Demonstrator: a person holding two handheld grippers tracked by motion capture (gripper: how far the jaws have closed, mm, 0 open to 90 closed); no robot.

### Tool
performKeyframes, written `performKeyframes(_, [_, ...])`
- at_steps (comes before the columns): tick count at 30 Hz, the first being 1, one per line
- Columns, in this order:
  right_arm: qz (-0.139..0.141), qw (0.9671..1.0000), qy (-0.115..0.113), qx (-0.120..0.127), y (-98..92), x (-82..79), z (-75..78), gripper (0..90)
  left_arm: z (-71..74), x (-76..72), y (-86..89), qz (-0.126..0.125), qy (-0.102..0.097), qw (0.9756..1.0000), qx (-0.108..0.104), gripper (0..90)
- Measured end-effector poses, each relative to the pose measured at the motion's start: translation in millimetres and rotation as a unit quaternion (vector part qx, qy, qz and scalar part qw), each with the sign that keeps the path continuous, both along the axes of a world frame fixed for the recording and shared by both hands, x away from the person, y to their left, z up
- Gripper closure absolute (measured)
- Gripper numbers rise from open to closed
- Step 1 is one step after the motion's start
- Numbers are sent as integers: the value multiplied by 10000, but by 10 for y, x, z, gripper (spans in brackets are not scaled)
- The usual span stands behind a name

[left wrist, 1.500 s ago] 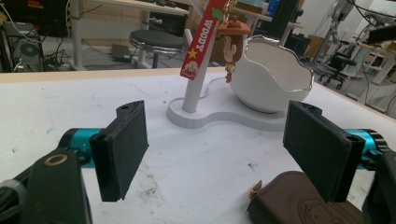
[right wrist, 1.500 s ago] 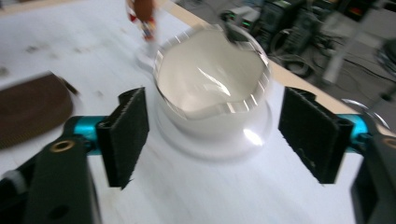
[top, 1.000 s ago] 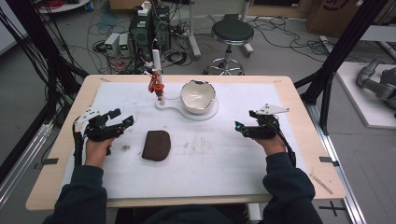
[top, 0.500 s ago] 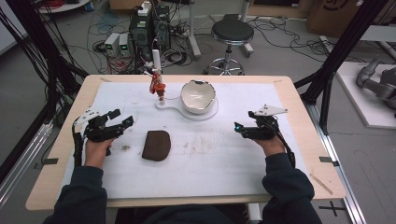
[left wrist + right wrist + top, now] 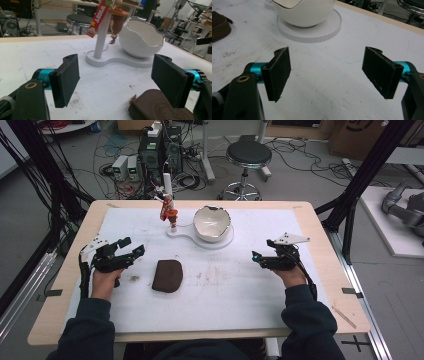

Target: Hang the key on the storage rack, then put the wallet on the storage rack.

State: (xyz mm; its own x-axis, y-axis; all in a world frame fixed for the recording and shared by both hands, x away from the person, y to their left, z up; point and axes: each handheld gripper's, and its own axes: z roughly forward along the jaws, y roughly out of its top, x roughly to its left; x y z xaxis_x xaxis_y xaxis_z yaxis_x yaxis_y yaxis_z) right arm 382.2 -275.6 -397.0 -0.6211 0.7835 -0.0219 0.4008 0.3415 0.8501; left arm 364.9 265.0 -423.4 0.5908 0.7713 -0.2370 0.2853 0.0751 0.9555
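Two handheld grippers rest over a white-covered table (image 5: 300,320), both with jaws spread wide and holding nothing. The left gripper (image 5: 131,254) sits at the table's left side, just beside a brown zippered pouch (image 5: 167,275) that lies flat on the cover, near but not touching. In the left gripper view, the pouch (image 5: 160,107) lies low, right by the right-hand jaw. Beyond the pouch stands a white base (image 5: 200,237) carrying a white eggshell-shaped bowl (image 5: 212,222) and a thin white post hung with a small figure keychain (image 5: 170,212). Nothing lies between the left gripper and the pouch. The right gripper (image 5: 260,261) is well apart at the table's right side, pointing toward the bowl (image 5: 303,12) across bare cover. Compared with half a second ago, the pouch, bowl and both grippers sit almost exactly where they were.
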Motion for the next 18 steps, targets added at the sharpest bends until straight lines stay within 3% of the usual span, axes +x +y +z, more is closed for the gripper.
performKeyframes(13, [105, 9999, -35, -104, 25, -8, -15, 234, 39, -17, -186, -312, 109, 9994, 120, 226])
performKeyframes(18, [40, 10000, -21, 1, 1, 9, -13, 234, 19, -15, -220, -434, 192, 9987, 181, 226])
